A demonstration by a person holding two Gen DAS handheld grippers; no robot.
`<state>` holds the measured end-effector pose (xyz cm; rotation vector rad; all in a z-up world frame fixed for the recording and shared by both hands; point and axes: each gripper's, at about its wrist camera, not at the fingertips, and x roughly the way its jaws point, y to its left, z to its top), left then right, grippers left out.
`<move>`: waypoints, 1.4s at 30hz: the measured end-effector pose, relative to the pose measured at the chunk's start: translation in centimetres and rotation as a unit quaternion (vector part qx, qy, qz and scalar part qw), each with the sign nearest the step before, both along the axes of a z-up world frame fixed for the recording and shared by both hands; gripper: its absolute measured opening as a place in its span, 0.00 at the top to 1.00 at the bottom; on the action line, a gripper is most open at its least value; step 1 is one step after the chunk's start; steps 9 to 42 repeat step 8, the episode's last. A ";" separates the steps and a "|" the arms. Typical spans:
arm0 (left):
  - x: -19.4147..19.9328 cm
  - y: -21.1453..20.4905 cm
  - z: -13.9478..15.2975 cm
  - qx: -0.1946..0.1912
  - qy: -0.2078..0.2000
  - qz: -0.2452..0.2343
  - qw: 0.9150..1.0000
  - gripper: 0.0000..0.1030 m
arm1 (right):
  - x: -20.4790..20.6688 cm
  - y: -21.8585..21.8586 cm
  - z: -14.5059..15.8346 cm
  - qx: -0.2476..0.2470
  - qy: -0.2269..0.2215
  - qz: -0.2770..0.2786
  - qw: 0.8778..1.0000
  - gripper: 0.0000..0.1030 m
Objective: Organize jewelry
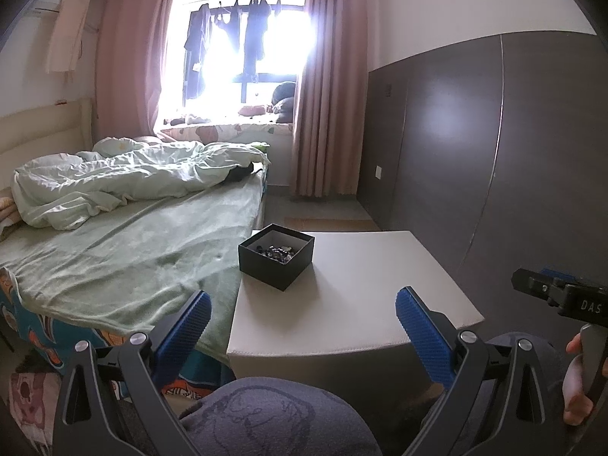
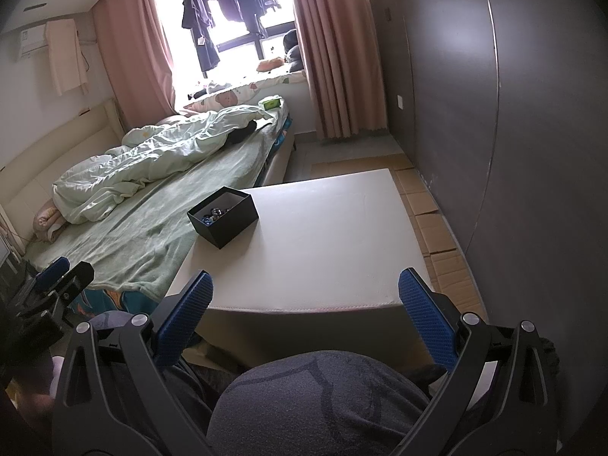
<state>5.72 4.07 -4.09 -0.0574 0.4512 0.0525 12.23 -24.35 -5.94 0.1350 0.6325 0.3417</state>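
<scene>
One white table [image 1: 353, 288] stands beside a green-sheeted bed [image 1: 125, 243]; the black jewelry box [image 1: 276, 255] sits at its eleven o'clock corner. Both the left gripper [image 1: 302, 319] and right gripper [image 2: 304, 304] gape wide, holding nothing.

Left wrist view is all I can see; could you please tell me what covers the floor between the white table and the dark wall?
Observer: Flattened cardboard sheets cover the floor between the white table and the dark wall.
Operator: Thank you. Is the right hand-held gripper open?
Observer: Yes, the right hand-held gripper is wide open and holds nothing, near the table's front edge.
Operator: Is anything at the bed's far end?
Observer: A green box, possibly tissues, sits at the far corner of the bed, by the window seat.
</scene>
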 end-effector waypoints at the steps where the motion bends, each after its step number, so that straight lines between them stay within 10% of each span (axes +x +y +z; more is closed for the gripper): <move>1: 0.0 -0.1 0.0 0.001 0.002 0.000 1.000 0.08 | 0.0 0.0 0.0 -0.001 0.000 0.000 1.000 0.05; 42: -0.1 0.0 -0.1 0.006 0.004 0.003 1.000 0.08 | -0.1 0.6 -0.1 -0.013 -0.001 -0.005 1.000 0.05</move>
